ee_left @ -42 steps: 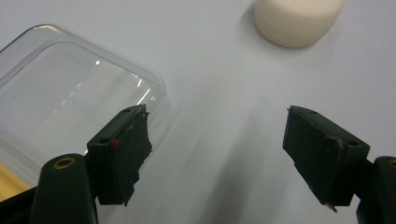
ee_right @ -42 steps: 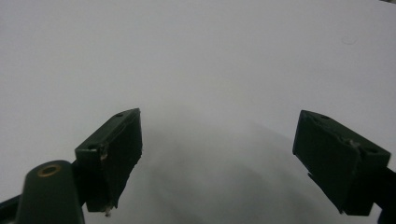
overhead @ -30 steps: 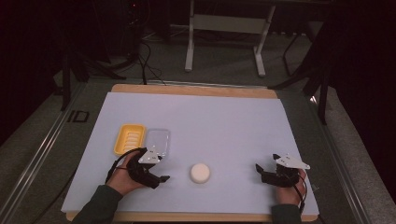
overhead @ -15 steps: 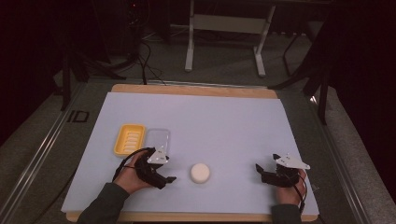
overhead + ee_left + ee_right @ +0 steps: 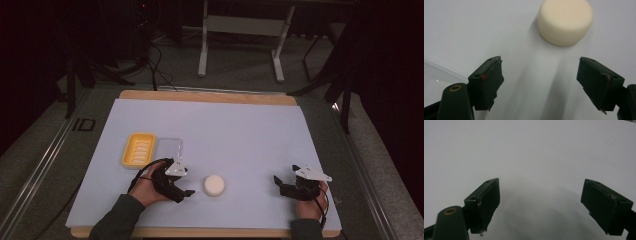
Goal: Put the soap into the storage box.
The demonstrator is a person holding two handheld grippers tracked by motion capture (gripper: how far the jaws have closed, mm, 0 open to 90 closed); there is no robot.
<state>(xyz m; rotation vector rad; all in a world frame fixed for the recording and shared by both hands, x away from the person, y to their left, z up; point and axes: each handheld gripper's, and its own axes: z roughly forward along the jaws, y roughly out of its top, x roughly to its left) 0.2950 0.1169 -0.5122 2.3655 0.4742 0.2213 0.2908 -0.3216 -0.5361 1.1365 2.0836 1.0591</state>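
Left gripper swings off the clear lid toward the white puck

Nearest the person, the left gripper [image 5: 186,192] has slid away from the clear lid [image 5: 169,149] toward the round white puck [image 5: 214,185] — its fingers [image 5: 489,82] have just been opening and now stand apart with nothing between them, the puck lying just ahead on the table [image 5: 240,130]. That reads as lining up for a grasp, not yet made. The right gripper [image 5: 276,181] has kept still near the front edge, fingers [image 5: 484,202] wide apart over bare table, holding nothing. Farther back, the lid lies flat, touching the yellow tray [image 5: 138,149].
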